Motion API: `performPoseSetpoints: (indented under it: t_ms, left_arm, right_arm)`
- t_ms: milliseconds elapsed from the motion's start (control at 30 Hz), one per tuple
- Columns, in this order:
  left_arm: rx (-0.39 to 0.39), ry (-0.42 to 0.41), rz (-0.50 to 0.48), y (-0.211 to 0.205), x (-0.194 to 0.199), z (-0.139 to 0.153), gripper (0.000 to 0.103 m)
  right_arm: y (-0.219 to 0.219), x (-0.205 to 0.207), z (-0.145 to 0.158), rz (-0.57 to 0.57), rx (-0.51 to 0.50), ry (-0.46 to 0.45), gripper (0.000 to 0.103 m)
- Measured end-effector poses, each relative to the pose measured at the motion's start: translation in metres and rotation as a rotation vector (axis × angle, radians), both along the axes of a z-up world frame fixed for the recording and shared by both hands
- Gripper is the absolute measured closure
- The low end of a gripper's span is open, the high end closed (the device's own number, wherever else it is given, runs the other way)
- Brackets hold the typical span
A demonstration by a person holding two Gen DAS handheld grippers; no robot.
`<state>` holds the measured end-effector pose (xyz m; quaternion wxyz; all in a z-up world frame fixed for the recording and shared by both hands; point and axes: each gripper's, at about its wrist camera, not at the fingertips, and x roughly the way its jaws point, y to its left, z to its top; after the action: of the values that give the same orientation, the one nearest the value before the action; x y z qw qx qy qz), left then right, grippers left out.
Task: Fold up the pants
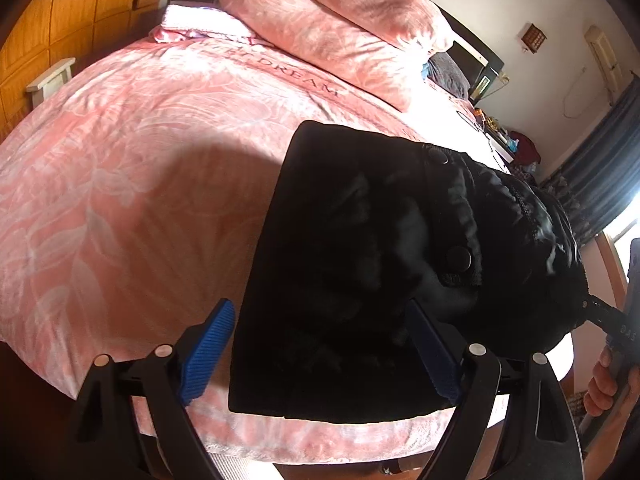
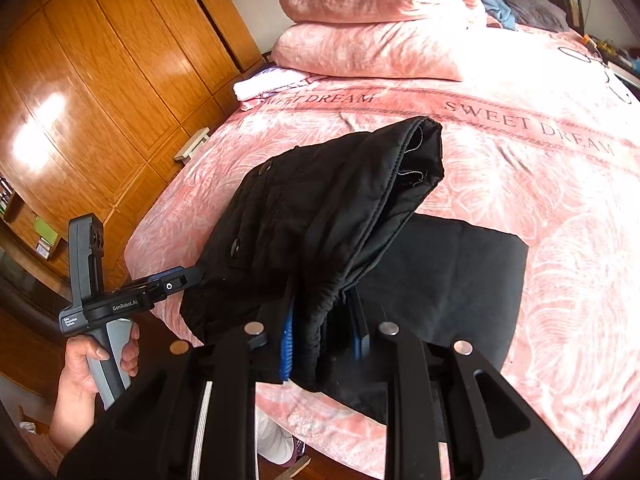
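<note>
Black pants (image 1: 340,240) lie near the front edge of a pink bed. In the right wrist view, my right gripper (image 2: 324,340) is shut on the gathered waistband of the pants (image 2: 320,208) and holds that end up off the bed, draped over a flat layer (image 2: 440,280) still on the cover. My left gripper (image 1: 320,352) is open. Its blue pads (image 1: 208,352) straddle the near edge of the flat layer without pressing on it. The right gripper (image 1: 600,312) shows at the far right of the left wrist view. The left gripper (image 2: 180,280) is beside the raised cloth, held in a hand (image 2: 88,360).
The pink bedspread (image 2: 540,200) reads "SWEET DREAM". Two pink pillows (image 2: 380,20) are stacked at the head, with a folded white cloth (image 2: 268,82) beside them. A wooden wardrobe (image 2: 100,100) runs along the bed's left side. The bed's front edge (image 1: 320,440) is just below my grippers.
</note>
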<state>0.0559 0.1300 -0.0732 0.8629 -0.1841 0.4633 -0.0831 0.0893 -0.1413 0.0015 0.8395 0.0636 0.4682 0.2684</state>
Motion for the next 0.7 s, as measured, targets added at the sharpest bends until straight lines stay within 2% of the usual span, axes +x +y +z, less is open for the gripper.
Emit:
performPoseSetpoints:
  t_ms: [233,433,567,633,700]
  left_arm:
    - [0.031,-0.001,-0.069,-0.034,0.006,0.001,0.015]
    - [0.065,0.012,-0.098,-0.052,0.012,-0.003,0.015]
    - [0.115,0.021,-0.119,-0.063,0.015,-0.009,0.015]
    - [0.128,0.037,-0.126,-0.066,0.017,-0.016,0.015]
    - [0.152,0.046,-0.126,-0.069,0.018,-0.022,0.014]
  right_arm:
    - [-0.048,-0.001,-0.01,-0.081,-0.013,0.036,0.082]
    - [-0.075,-0.005,-0.035,-0.113,-0.007,0.087,0.082]
    - [-0.083,-0.002,-0.069,-0.142,-0.032,0.154,0.08]
    - [-0.083,0.002,-0.089,-0.151,-0.059,0.181,0.076]
    - [-0.085,0.003,-0.104,-0.165,-0.045,0.207,0.072]
